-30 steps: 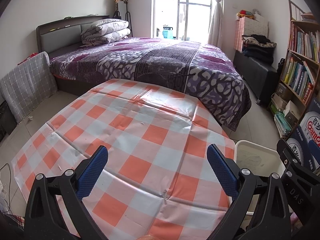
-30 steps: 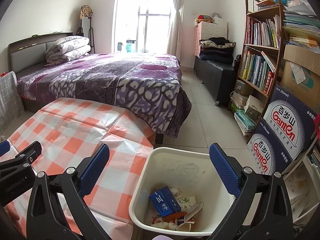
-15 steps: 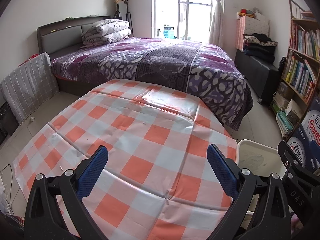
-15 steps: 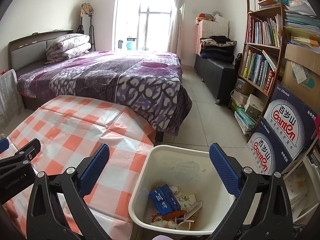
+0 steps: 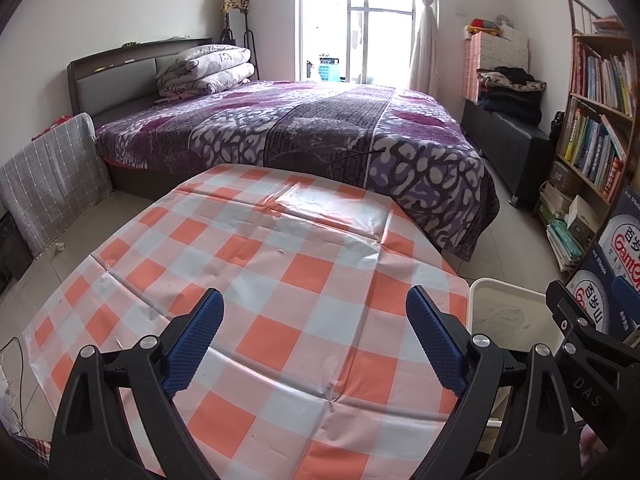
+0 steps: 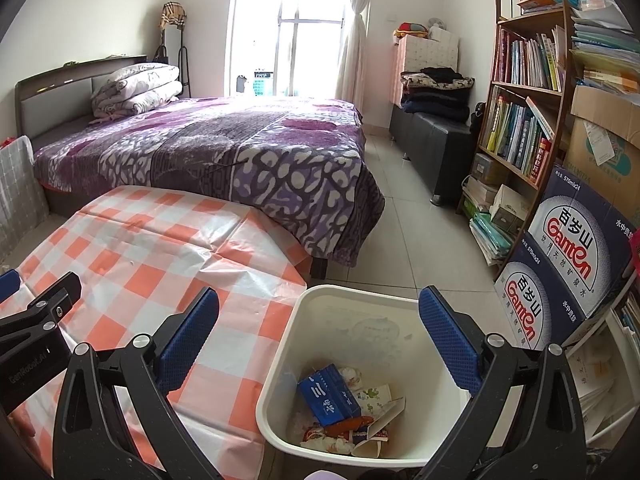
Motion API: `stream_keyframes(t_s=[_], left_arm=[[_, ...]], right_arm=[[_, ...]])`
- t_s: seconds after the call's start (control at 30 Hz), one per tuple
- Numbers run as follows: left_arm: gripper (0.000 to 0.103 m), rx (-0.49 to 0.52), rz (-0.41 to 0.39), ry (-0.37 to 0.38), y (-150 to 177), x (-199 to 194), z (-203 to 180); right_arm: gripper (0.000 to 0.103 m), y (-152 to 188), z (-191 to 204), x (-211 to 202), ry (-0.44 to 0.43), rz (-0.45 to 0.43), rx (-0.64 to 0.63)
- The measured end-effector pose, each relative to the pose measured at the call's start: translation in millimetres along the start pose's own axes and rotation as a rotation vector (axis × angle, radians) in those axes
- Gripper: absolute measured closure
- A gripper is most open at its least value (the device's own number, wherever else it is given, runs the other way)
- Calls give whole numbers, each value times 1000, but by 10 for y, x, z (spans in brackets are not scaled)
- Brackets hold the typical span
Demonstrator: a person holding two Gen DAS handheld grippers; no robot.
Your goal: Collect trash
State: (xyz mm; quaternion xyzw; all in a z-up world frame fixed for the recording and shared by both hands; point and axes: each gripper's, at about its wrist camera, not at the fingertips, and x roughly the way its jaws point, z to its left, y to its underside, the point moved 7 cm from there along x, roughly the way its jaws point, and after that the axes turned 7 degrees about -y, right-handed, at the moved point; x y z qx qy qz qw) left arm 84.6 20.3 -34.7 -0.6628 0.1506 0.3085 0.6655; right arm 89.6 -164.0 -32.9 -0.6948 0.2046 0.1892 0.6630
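A white trash bin (image 6: pixel 312 308) stands on the floor at the table's right edge. It holds a blue carton (image 6: pixel 326 394), paper cups and wrappers. My right gripper (image 6: pixel 318 340) is open and empty above the bin. My left gripper (image 5: pixel 314 340) is open and empty above the orange-checked tablecloth (image 5: pixel 280 280). The bin's rim also shows in the left wrist view (image 5: pixel 508 286), with my right gripper's arm in front of it. I see no trash on the tablecloth.
A bed with a purple blanket (image 5: pixel 320 132) stands just behind the table. A bookshelf (image 6: pixel 528 112) and stacked water cartons (image 6: pixel 568 268) are at the right beside the bin. Tiled floor (image 6: pixel 416 216) runs between bed and shelf.
Both views have shifted slightly, as if both grippers drew back and rose a little. Both grippers stay open and empty. The trash in the bin has not moved.
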Motion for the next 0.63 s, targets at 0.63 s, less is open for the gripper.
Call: stream_keyframes(t_s=[0.63], left_arm=[[12, -13, 42, -4, 39, 69, 12]], right_arm=[[7, -11, -13, 1, -1, 2, 1]])
